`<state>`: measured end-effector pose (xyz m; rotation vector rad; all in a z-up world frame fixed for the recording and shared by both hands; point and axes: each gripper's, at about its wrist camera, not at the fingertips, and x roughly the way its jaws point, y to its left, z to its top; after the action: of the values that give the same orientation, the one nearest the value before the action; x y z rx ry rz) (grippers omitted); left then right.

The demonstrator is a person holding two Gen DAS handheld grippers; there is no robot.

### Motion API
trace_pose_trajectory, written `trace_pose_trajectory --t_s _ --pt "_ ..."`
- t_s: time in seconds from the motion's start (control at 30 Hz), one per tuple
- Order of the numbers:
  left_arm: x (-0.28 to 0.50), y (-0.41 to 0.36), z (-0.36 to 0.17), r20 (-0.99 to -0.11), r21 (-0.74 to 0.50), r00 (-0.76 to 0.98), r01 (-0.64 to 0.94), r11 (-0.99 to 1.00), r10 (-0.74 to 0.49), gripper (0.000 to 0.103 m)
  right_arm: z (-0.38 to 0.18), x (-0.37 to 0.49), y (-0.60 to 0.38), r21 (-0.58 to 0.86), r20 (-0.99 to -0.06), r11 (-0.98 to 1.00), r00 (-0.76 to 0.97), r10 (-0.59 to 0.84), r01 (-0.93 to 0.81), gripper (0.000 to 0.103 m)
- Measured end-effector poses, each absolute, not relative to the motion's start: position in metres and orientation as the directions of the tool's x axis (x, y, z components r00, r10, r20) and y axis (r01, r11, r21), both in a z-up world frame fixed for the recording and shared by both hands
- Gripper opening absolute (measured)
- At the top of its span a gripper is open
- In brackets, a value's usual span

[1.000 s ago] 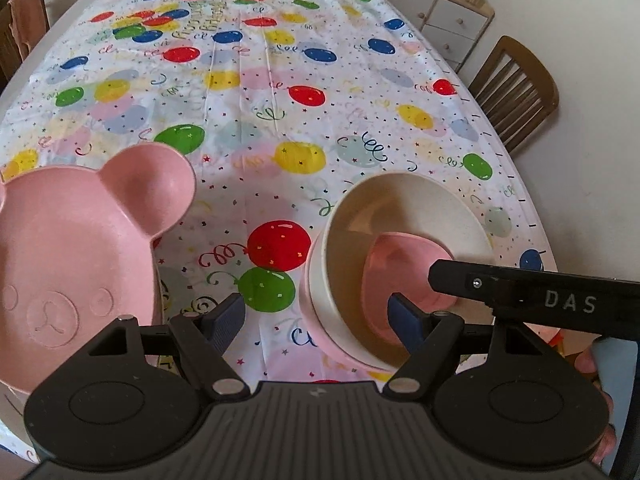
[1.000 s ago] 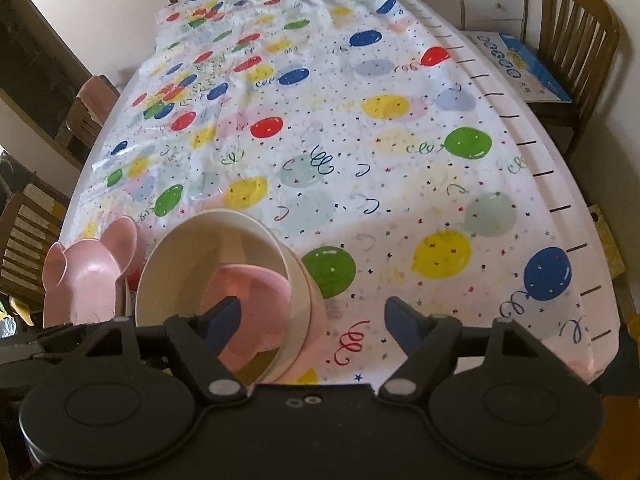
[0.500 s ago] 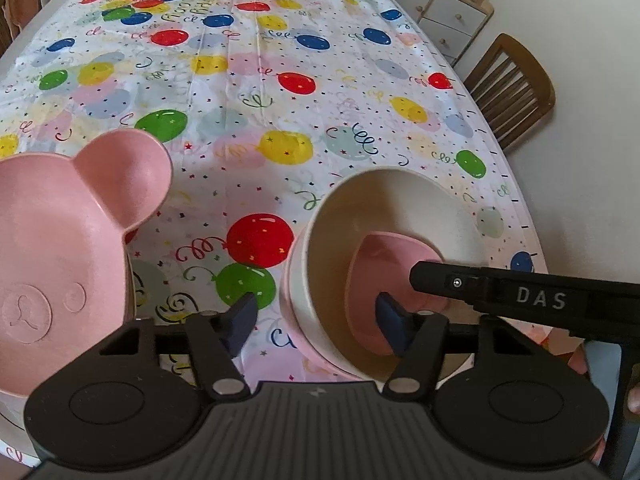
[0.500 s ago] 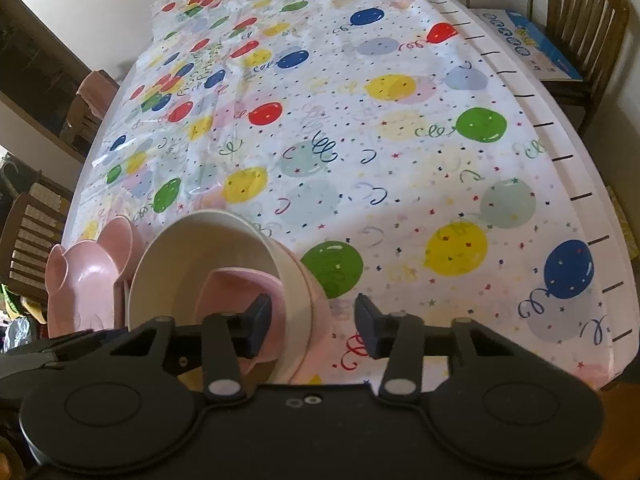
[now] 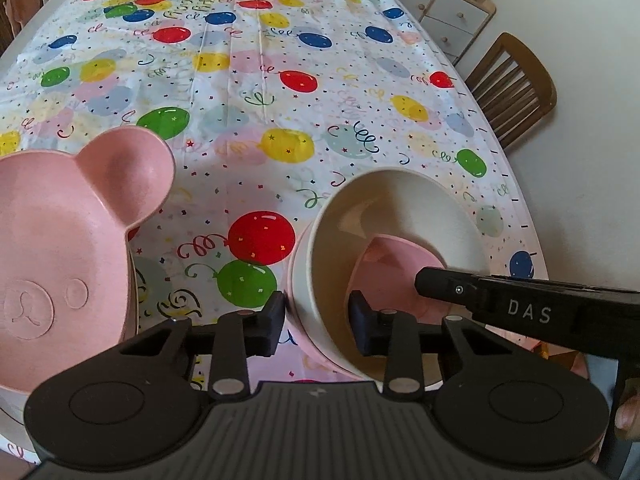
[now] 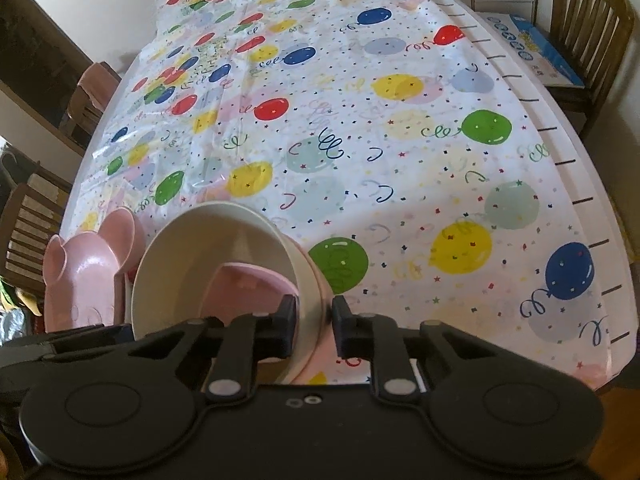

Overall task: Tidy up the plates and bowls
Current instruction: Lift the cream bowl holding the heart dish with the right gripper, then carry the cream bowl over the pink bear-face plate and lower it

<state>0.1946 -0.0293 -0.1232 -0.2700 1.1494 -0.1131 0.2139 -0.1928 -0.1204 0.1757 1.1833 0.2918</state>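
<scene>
- we see a long table (image 5: 532,240) covered by a white cloth (image 6: 360,152) printed with coloured balloons and streamers; the dishes all sit along its near edge.
- wooden chairs (image 5: 516,88) stand at the table's right edge, and one more (image 6: 28,216) at its left edge; a white drawer unit (image 5: 452,20) stands past the far right corner.
- a pink bear-shaped plate (image 5: 60,248), with round ears and a pressed-in face, rests at the near left corner on top of something pale whose shape we cannot make out.
- a cream bowl (image 5: 400,208) sits at the near edge, right of the bear plate and apart from it, nested in a pink bowl (image 6: 320,292) of which only a thin rim shows outside the cream wall.
- a smaller pink dish (image 5: 400,264) lies tilted inside the cream bowl.
- our left gripper (image 5: 318,314) straddles the left wall of the nested bowls, one pad outside and one inside; its jaws have just been closing, with a visible gap left between the inner pad and the wall, so it has not clamped yet.
- our right gripper (image 6: 314,318) straddles the right wall of the same bowls; its jaws have just been closing and now stand narrow, both pads against the stacked rims.
- the right gripper's black body, marked "das", crosses the left wrist view over the bowl.
</scene>
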Motion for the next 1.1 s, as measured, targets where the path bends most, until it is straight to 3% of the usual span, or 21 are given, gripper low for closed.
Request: trace_pose_trajectory --t_s 0.63,1.1 --pt "0.180 -0.006 -0.069 -0.864 -0.234 0.466 -0.036 0.972 -0.191 0.034 -0.068 0.204 -0.161 0.248 -0.872 0.951 0.385 0.303 -0.186 0.016" --pt "0.172 0.058 -0.025 -0.862 -0.141 0.501 -0.099 0.985 -0.073 0.034 -0.034 0.203 -0.086 0.251 -0.859 0.926 0.376 0.347 -0.283 0.016"
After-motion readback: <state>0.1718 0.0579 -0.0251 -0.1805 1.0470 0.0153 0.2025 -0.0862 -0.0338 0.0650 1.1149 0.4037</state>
